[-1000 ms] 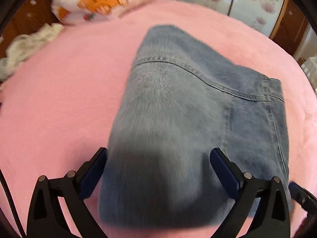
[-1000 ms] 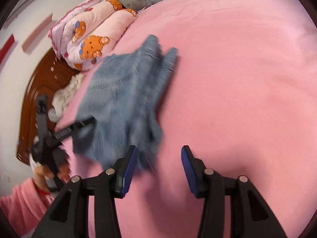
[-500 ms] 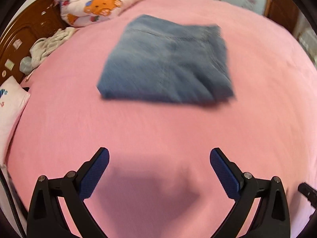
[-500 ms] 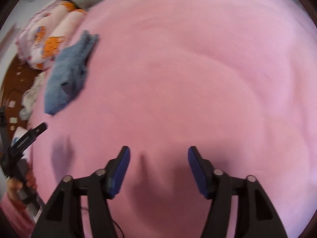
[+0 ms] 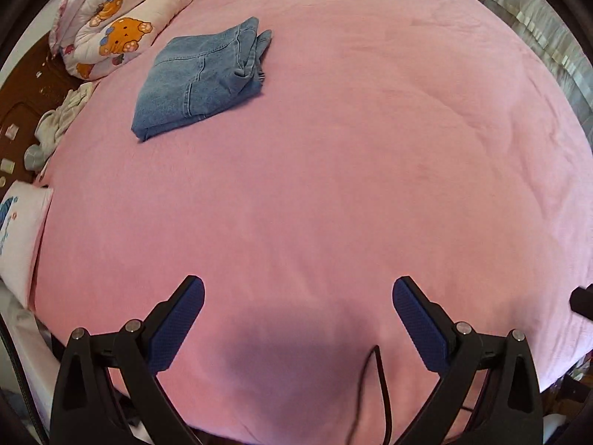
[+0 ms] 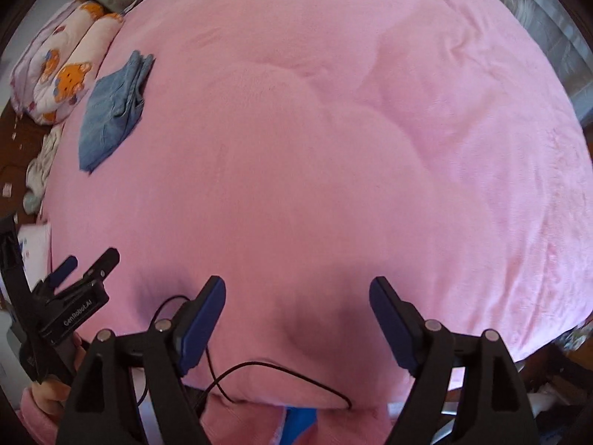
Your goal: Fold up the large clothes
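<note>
Folded jeans (image 5: 202, 78) lie at upper left of the frame on the pink bed (image 5: 352, 170), beside the bear-print quilt (image 5: 118, 26). Left gripper (image 5: 298, 328): jaws released, empty. Right gripper (image 6: 296, 319): jaws opening, nothing between them. Advise leaving the bundle undisturbed.

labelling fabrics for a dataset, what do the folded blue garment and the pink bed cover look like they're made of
The folded blue garment looks like denim: faded, mottled blue with raised stitched seams and thick layered edges, probably jeans. The pink bed cover looks like a soft plush or fleece: matte, with a short fuzzy nap and gentle rounded creases in the right wrist view. The exact fibre cannot be told from either.
</note>
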The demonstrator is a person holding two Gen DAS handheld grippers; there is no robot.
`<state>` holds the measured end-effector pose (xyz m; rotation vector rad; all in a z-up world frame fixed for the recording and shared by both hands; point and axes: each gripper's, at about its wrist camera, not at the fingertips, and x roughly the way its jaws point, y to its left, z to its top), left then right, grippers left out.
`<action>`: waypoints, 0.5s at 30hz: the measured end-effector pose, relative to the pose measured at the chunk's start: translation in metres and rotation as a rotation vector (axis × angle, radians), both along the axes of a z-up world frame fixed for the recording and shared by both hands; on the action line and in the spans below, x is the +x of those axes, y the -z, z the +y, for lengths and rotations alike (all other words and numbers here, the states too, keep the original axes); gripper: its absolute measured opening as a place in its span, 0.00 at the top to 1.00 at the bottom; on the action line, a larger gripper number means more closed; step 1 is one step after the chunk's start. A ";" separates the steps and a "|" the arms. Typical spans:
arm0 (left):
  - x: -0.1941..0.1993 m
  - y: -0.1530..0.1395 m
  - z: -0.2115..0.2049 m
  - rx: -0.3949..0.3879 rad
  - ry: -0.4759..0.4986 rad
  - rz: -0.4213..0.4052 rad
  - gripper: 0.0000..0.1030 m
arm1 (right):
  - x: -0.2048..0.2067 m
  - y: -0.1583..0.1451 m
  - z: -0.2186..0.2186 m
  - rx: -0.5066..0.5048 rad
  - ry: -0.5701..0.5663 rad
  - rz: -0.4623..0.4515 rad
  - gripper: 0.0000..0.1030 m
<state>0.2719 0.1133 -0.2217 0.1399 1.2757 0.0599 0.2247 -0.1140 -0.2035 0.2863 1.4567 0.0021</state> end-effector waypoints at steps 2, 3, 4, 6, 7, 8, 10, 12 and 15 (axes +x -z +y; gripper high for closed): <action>-0.021 -0.013 -0.015 -0.039 -0.015 -0.010 0.02 | -0.019 -0.012 -0.006 -0.033 -0.049 -0.003 0.22; -0.030 -0.019 -0.020 -0.062 -0.019 -0.015 0.02 | -0.028 -0.018 -0.012 -0.024 -0.064 -0.009 0.22; -0.040 -0.025 -0.027 -0.088 -0.022 -0.015 0.02 | -0.037 -0.024 -0.018 -0.015 -0.072 -0.014 0.22; -0.058 -0.035 -0.037 -0.109 -0.036 0.000 0.02 | -0.054 -0.032 -0.027 -0.022 -0.082 -0.019 0.22; -0.066 -0.040 -0.041 -0.119 -0.047 0.003 0.02 | -0.062 -0.036 -0.032 -0.023 -0.088 -0.021 0.22; -0.072 -0.045 -0.043 -0.134 -0.058 0.005 0.02 | -0.068 -0.039 -0.035 -0.023 -0.094 -0.024 0.22; -0.085 -0.055 -0.044 -0.178 -0.091 0.007 0.02 | -0.082 -0.046 -0.041 -0.024 -0.097 -0.030 0.22; -0.094 -0.063 -0.042 -0.197 -0.110 0.023 0.02 | -0.093 -0.048 -0.042 -0.018 -0.092 -0.025 0.22; -0.101 -0.076 -0.035 -0.152 -0.104 -0.001 0.02 | -0.111 -0.047 -0.045 0.009 -0.037 0.008 0.22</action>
